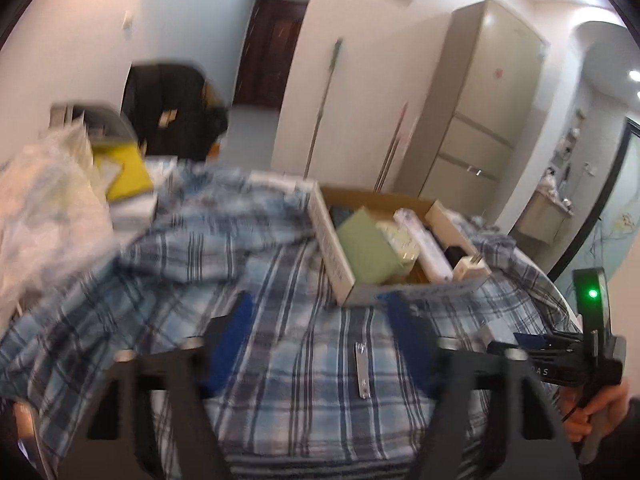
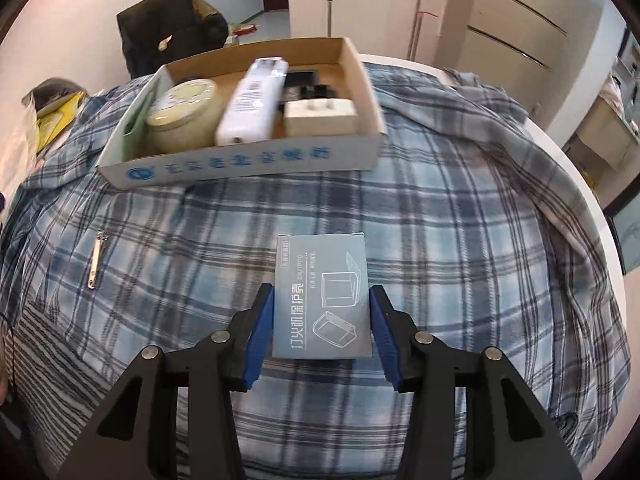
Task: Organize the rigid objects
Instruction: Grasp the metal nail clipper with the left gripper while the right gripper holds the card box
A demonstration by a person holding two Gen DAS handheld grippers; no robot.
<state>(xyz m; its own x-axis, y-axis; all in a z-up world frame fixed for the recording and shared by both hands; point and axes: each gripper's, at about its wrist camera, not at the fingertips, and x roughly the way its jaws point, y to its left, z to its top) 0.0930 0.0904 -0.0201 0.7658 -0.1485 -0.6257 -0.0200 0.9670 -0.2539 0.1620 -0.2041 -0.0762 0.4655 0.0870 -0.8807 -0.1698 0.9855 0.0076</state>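
The left tongs (image 1: 320, 320) stood released over the plaid cloth (image 1: 280, 272), nothing between them; a slim metal clip (image 1: 362, 372) lay just below and between their tips, its long axis running away from them. Ahead to the right sat the cardboard tray (image 2: 240, 168) of packed items. The right tongs (image 2: 322, 320) clenched a grey-blue carton (image 2: 322, 300), its long axis pointing forward toward the tray. Beyond the cloth-draped desk (image 2: 568, 184) stood a pale cabinet (image 1: 480, 100) and a dark door (image 1: 272, 52).
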